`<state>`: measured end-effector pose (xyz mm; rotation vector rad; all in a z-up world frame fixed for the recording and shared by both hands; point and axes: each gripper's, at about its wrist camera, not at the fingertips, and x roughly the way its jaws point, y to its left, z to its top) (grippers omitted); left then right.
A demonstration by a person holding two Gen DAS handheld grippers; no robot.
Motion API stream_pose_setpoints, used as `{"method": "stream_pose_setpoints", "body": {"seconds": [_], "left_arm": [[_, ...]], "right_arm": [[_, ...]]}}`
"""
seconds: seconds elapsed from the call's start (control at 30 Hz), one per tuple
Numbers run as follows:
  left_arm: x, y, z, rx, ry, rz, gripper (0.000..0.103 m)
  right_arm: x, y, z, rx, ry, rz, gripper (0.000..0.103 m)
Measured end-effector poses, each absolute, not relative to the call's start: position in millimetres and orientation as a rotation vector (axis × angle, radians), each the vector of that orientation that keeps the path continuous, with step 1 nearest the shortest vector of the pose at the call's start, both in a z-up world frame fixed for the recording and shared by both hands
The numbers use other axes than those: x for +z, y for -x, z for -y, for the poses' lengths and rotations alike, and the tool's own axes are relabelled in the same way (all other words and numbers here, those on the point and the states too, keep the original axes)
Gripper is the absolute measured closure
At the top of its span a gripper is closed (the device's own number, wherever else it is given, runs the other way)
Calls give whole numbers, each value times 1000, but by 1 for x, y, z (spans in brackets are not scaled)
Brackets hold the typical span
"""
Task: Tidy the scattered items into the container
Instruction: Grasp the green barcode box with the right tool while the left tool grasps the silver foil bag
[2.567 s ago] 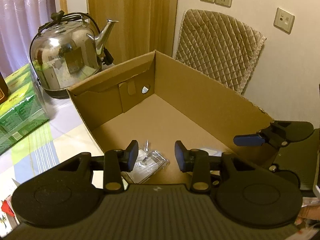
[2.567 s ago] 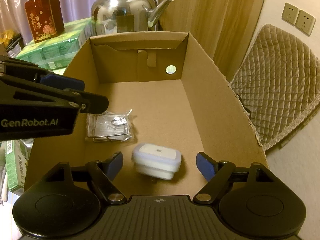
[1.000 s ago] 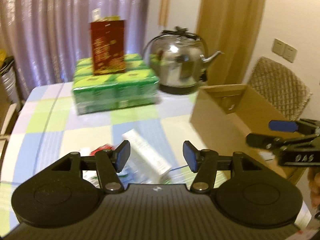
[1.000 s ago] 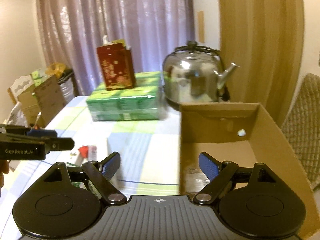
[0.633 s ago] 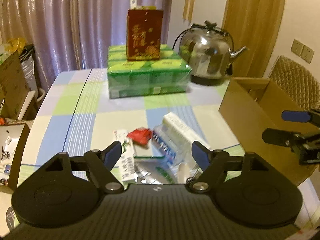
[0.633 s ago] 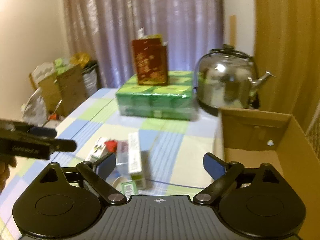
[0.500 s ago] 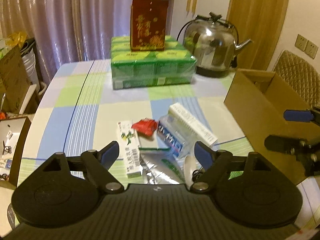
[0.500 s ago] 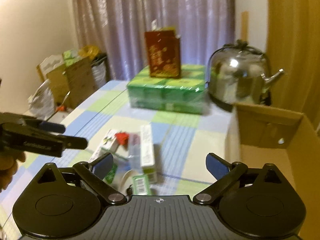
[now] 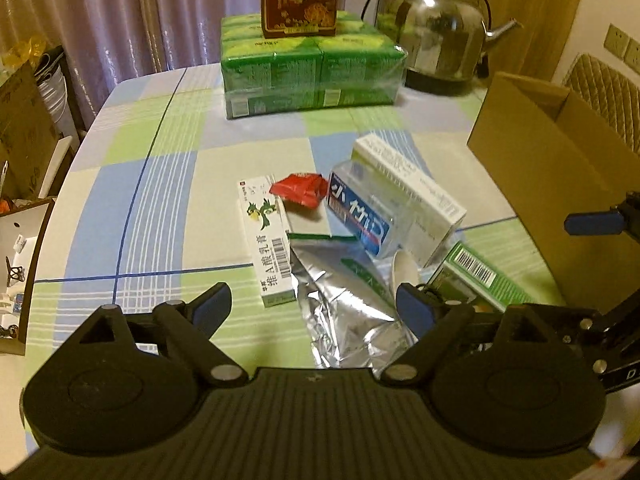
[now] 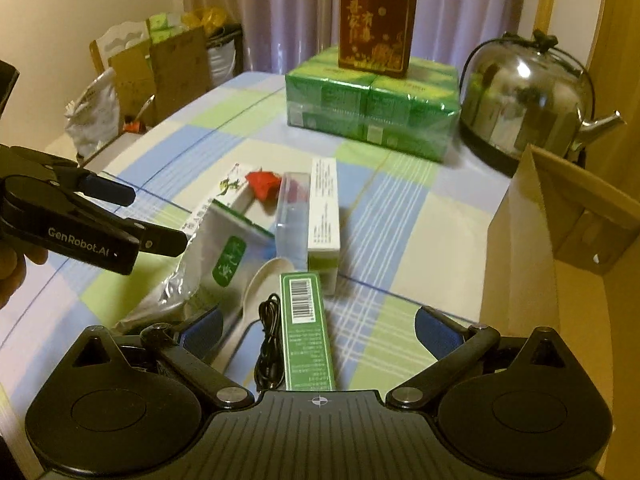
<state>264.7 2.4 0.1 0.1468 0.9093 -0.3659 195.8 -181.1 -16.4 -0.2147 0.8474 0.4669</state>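
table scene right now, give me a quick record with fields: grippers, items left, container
left gripper: open, holding nothing, over the foil pouch
right gripper: open, holding nothing, over the green box and black cable
items left: white box, clear blue-label box, red packet, ointment box, white spoon
container: cardboard box, open, at the table's right side
contents of container: not visible

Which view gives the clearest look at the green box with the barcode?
The right wrist view: the green box lies lengthwise between the open right gripper fingers, top face and barcode fully visible. The left wrist view shows only part of it, behind that gripper's right finger near the cardboard box.
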Motion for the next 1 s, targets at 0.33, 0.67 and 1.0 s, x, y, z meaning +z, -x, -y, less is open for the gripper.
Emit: {"method": "stream_pose_setpoints", "body": {"seconds": [0.33,0.67,1.0], "left_arm": [[-19,-274,0,-391,-137,-984,16],[-32,-274,15,-460,-155,-1036,16],[-49,-279,20,-464,-172,-1096,19]], "right_arm": [[-31,-202,180,459,228,-923,10],[-41,-206,179,473,240,-970,30],[-48,-211,180,482,231,-1005,44]]}}
